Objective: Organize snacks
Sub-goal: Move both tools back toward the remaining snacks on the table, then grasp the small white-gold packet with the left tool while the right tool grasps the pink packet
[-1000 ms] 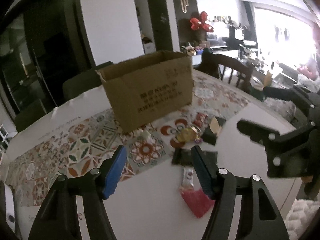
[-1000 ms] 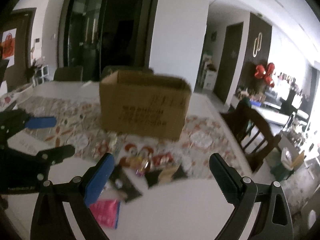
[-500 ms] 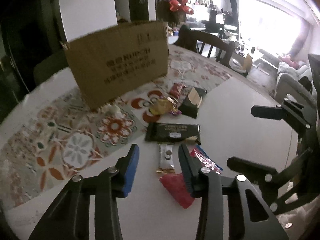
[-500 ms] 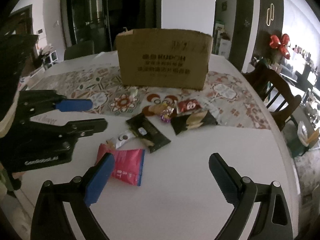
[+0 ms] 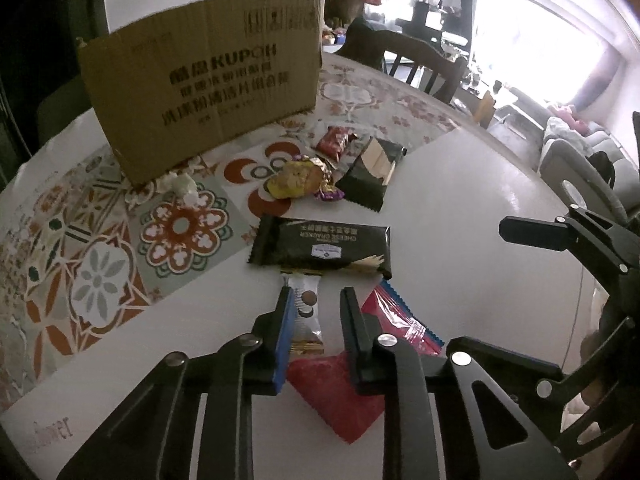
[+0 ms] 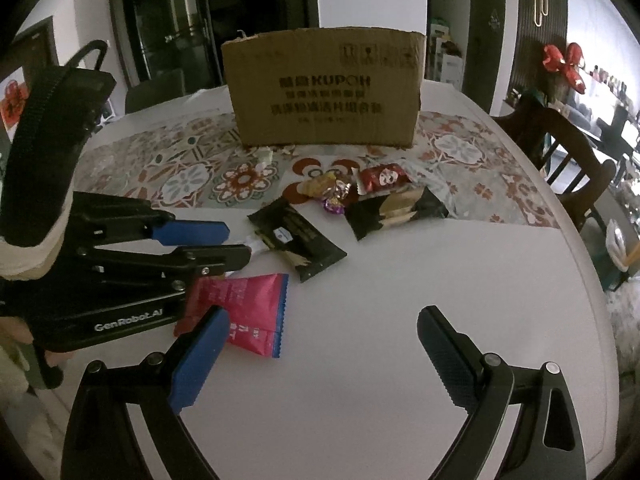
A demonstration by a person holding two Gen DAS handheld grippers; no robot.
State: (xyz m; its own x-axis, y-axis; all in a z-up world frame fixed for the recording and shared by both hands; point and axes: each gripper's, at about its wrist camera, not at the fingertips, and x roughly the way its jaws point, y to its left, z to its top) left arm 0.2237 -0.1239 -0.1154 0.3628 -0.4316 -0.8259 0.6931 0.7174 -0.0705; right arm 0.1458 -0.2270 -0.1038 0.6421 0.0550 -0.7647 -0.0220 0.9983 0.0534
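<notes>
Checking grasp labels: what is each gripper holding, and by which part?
The right gripper is open and holds nothing. The left gripper, closed narrow, flanks the white packet's near end; whether it truly pinches it cannot be told.

Snack packets (image 6: 298, 240) strewn before cardboard box (image 6: 326, 88) — white table (image 6: 400, 300).

We see a white table (image 6: 360, 380) with a patterned runner (image 5: 100, 248) laid across its far half. Beyond its far right edge stands a dark wooden chair (image 6: 568, 148); a red bow (image 6: 564, 64) hangs on the wall behind it, beside a dark door (image 6: 492, 32).
</notes>
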